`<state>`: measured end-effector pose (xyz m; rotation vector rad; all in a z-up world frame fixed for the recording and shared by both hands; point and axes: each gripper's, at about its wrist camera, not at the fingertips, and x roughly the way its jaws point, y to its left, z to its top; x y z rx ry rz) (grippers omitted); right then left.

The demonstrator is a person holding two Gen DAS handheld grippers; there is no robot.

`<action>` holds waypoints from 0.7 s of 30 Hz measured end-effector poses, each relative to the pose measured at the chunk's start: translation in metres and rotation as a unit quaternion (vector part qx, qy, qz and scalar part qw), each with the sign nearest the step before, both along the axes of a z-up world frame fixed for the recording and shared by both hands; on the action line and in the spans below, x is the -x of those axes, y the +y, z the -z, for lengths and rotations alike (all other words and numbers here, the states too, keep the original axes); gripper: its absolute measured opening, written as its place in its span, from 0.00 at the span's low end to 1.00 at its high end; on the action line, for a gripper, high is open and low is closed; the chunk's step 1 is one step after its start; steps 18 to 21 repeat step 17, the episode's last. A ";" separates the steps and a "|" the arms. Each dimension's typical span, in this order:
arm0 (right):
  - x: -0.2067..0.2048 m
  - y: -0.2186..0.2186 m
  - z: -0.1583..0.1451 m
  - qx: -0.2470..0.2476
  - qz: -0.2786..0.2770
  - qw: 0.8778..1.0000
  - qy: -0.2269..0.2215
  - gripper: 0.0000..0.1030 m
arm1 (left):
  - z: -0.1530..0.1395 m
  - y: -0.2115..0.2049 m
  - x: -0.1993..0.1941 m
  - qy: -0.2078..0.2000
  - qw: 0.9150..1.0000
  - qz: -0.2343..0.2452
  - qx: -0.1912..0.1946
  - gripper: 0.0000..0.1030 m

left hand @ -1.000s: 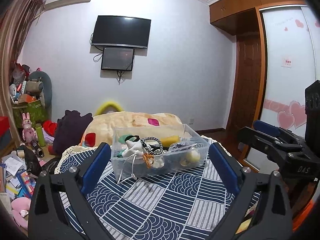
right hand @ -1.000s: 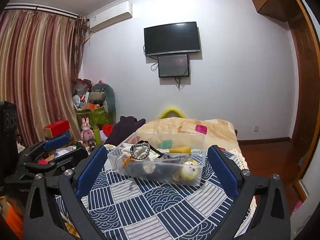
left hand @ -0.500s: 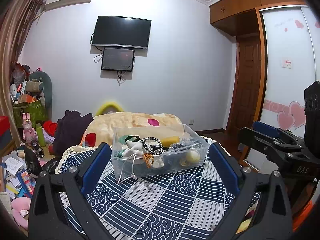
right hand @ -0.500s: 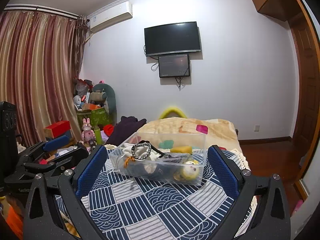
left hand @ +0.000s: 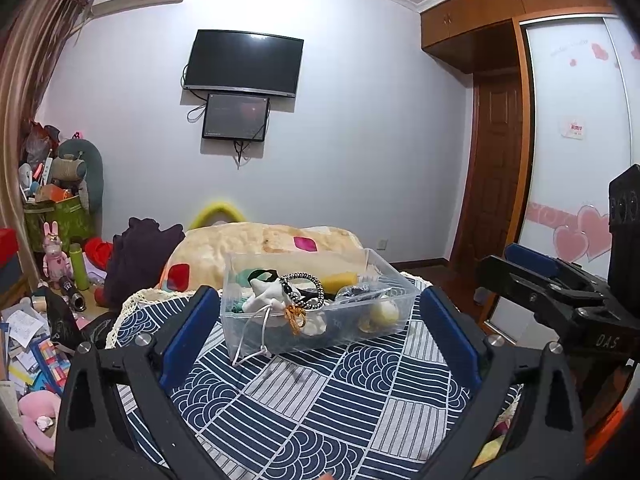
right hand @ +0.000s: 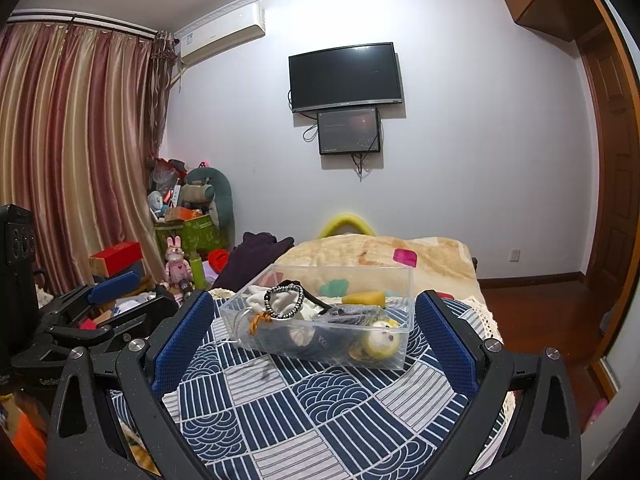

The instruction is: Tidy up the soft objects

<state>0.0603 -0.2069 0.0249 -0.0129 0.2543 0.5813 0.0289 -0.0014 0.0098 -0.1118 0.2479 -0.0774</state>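
Clear plastic bin (left hand: 316,300) sits on the blue-and-white patterned bedspread (left hand: 320,404), holding a white star plush (left hand: 264,296), beaded bracelet (left hand: 306,288), yellow sponge (left hand: 340,280) and round yellow plush toy (left hand: 384,312). Left tool (left hand: 320,336) fingers spread wide, empty, short of the bin. Right tool (right hand: 316,336) likewise wide apart, empty, bin framed between its fingers.

Bedroom with pale lilac walls (right hand: 480,128). Black wall-mounted television (right hand: 346,76) above a smaller dark screen (right hand: 349,131). White air conditioner (right hand: 222,36) near the ceiling, beside striped pink-and-gold curtains (right hand: 76,152). Wooden door (left hand: 494,168) and overhead cupboards (left hand: 476,12) at right, next to a sliding wardrobe panel (left hand: 580,128) with pink hearts. Dark wooden floor (right hand: 536,320). Cluttered toys and boxes (right hand: 188,216) in the left corner.
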 end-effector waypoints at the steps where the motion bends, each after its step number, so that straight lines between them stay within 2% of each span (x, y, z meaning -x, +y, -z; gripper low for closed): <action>1: 0.000 0.000 0.000 0.000 0.000 1.000 0.000 0.98 | 0.000 0.000 -0.001 0.002 1.000 0.001 0.000 0.98; 21: 0.002 0.002 0.001 0.000 -0.001 1.000 0.001 0.98 | 0.000 0.003 -0.002 0.012 1.000 0.007 0.011 0.99</action>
